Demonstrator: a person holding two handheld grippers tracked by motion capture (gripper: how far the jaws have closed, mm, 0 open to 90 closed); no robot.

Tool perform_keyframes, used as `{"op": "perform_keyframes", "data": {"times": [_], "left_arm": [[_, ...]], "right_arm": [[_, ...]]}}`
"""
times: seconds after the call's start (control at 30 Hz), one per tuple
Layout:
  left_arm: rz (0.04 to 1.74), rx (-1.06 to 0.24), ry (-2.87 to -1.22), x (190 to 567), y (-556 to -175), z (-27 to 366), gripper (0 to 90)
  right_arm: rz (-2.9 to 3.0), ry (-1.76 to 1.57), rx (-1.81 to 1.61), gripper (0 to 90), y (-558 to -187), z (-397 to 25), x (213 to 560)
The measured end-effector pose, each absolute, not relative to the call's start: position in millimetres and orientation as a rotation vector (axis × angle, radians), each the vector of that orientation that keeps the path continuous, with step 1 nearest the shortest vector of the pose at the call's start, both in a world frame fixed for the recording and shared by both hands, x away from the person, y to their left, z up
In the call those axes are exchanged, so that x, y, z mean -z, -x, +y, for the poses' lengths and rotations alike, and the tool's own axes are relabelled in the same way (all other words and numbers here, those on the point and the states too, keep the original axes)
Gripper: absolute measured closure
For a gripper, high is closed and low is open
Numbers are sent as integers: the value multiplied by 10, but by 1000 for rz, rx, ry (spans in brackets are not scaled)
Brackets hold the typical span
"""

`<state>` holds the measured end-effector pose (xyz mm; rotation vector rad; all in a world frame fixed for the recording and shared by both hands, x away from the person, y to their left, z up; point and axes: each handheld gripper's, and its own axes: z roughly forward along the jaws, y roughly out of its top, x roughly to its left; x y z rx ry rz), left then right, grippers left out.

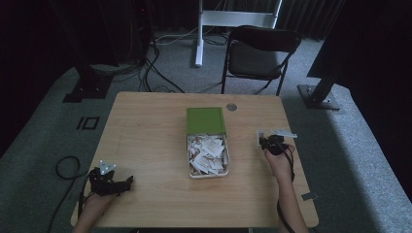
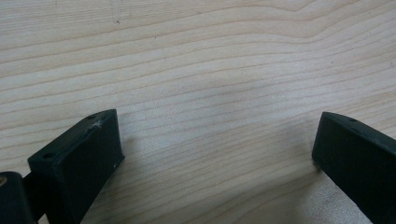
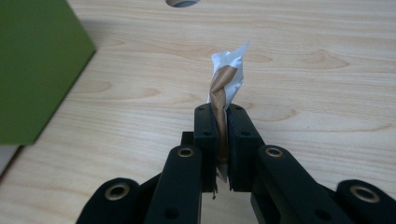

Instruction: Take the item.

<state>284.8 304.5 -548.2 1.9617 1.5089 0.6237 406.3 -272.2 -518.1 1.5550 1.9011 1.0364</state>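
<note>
A: High view, where was everything?
B: Left tool [image 1: 127,182] sat near the worktop's [image 1: 145,136] front-left corner, flat on bare wood. Right tool [image 1: 263,141] was close to the right edge, a packet [image 1: 261,136] at its tip. Open tray [image 1: 190,173] of white packets sat mid-worktop, its green lid [image 1: 205,119] slid back toward the far edge. Clear wood on both sides of the tray.

A: Left gripper view?
B: Left tool [image 2: 215,154] had its jaws spread wide, nothing between them. Plain worktop [image 2: 201,70] grain ahead, no edge in sight.

A: Right gripper view?
B: Right tool [image 3: 223,116] was clamped tight on a crumpled white-and-brown packet [image 3: 226,79], which stood up past the jaw tips. Green lid's [image 3: 35,60] corner was off to the left, well apart. Open wood ahead up to a round hole [image 3: 181,2] in the worktop [image 3: 317,60].
</note>
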Motion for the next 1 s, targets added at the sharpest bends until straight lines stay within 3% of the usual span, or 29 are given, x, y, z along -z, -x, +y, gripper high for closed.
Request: {"op": "perform_keyframes", "data": {"times": [0.5,1.0], "left_arm": [[1509,-624,-1961,5483,-2848,3045,23],[1509,-624,-1961,5482,-2848,3045,23]], "right_arm": [[1918,-1622,-949,786,-4319,-2758,5292],[1888,-1605,-945,338,-4258,-2935,5323]]}}
